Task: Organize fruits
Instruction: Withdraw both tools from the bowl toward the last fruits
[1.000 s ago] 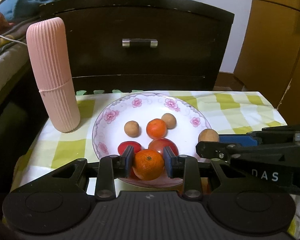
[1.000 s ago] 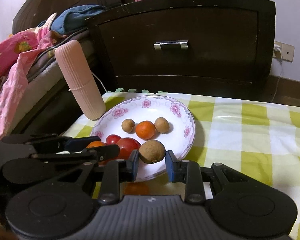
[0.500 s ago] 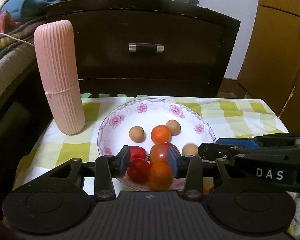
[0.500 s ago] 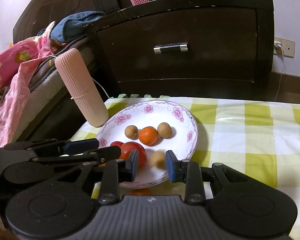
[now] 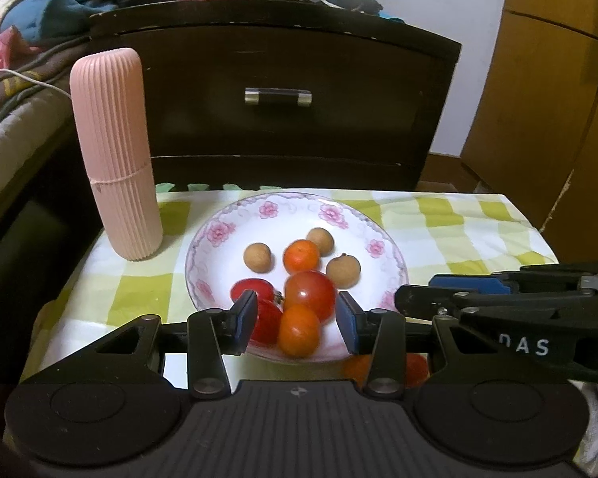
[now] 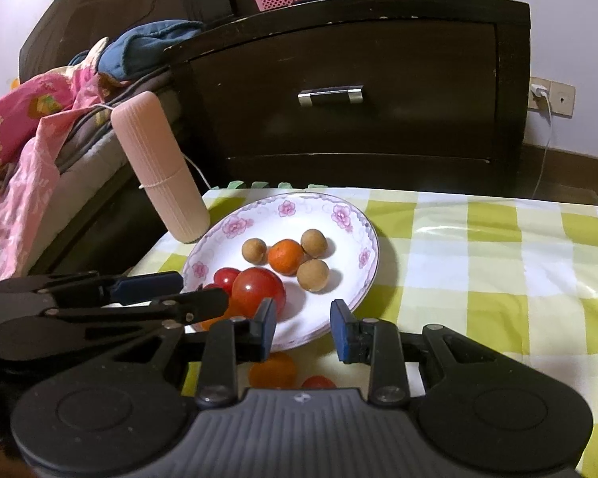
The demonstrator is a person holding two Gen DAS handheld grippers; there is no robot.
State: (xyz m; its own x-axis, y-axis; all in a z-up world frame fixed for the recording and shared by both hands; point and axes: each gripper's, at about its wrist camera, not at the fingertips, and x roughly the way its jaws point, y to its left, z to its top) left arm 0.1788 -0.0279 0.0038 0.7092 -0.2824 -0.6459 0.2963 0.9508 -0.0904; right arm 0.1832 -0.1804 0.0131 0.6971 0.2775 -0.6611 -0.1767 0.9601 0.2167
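A flowered white plate holds three longans, two oranges and two red tomatoes. My left gripper is open over the plate's near rim. A small orange lies on the plate below its gap, touching neither pad. My right gripper is open, with nothing between its blue pads. A longan rests on the plate just beyond it. Another orange and a tomato lie on the checked cloth under the right gripper.
A tall pink ribbed case stands left of the plate. Behind the table is a dark drawer cabinet, with a bed to the left. The green-and-white cloth stretches to the right of the plate.
The left jaws widened and let the orange drop onto the plate's near side. The longan left the right gripper and now lies on the plate.
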